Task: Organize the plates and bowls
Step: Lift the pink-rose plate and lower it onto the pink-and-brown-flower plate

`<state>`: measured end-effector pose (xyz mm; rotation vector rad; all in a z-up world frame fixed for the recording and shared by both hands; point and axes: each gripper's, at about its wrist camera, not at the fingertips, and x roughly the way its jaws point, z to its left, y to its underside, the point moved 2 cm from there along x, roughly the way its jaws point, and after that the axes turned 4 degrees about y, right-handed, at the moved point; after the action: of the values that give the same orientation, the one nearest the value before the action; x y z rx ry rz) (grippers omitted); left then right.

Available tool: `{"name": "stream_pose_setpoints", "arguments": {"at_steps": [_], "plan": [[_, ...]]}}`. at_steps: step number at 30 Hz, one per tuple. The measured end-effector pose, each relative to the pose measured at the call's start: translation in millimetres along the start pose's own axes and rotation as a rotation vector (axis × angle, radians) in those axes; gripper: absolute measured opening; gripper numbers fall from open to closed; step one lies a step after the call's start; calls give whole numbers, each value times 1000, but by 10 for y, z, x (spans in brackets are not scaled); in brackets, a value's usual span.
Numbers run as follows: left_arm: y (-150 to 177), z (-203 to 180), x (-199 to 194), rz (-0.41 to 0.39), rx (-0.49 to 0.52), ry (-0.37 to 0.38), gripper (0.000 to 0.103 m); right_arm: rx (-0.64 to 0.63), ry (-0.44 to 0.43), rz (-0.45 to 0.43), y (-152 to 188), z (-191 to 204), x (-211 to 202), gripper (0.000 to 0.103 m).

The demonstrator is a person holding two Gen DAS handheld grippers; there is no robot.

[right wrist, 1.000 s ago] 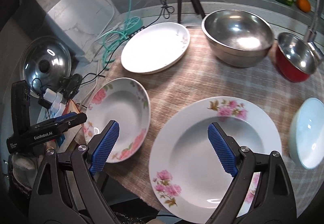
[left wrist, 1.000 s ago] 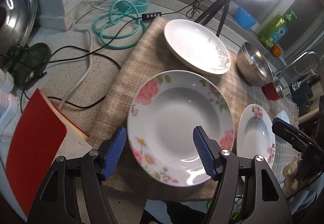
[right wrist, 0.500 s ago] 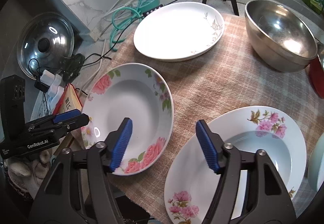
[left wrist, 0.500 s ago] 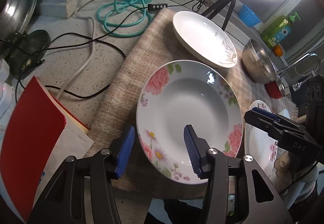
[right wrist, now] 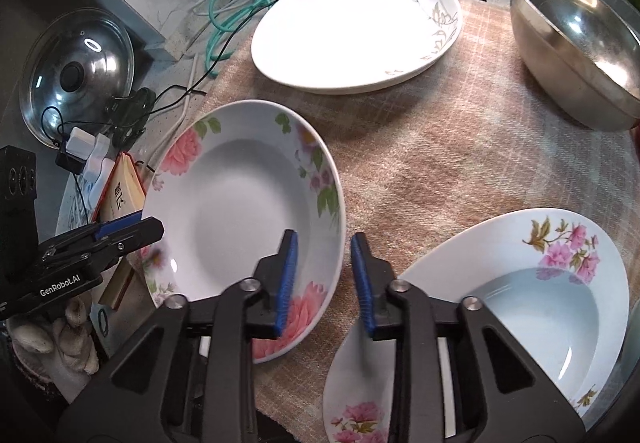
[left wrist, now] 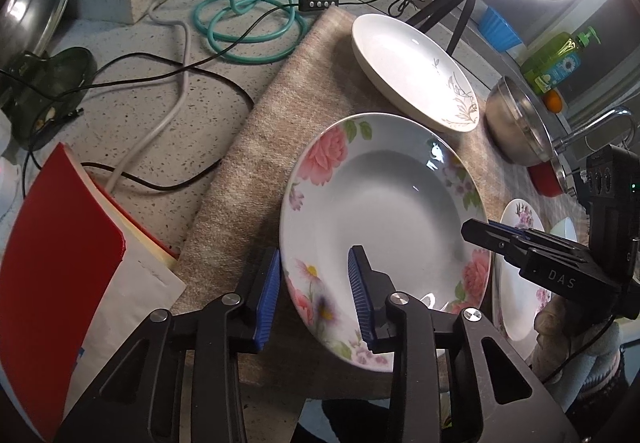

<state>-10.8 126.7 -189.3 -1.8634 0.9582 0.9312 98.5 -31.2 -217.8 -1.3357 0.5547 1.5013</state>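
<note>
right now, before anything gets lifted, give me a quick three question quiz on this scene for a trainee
1. True or false: the left gripper and right gripper straddle rims of different plates.
2. Farthest from both grippers on the cloth: A rose plate, B white plate with gold leaves, C pink-blossom plate?
3. What red-covered thing lies beside the cloth?
Key: 1 false, both straddle the rose plate's rim, on opposite sides; both jaws have just been closing with the rim between them. 2 B. 3 a book.

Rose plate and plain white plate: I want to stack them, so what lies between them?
Only bare cloth, seen in the right wrist view; the rose plate and white plate don't touch.
</note>
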Motion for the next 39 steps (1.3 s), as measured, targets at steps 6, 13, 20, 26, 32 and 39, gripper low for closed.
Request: {"name": "stream_pose_setpoints", "arguments": {"at_steps": [6,13,20,26,32,39], "plan": [[-5,-6,-3,1,3,-6,31,6,10,4,-2,3,32,19],[-12,-23,-9,-1,9,-10,31,16,14,2,16,-15,10,19],[-25,-86,-50,-11,30,-12,31,26,13,-24,59,-40,-107,19],[-53,-193,-91,-23,57,-8,31,41,18,-61,83,-52,-257,18],[-102,-350,-133,-37,92,13,31,55,32,-105,134,-84,-486,18],[-99,-645,-71,-24,161,56,31,109,60,-127,298,-319,-724,18]]}}
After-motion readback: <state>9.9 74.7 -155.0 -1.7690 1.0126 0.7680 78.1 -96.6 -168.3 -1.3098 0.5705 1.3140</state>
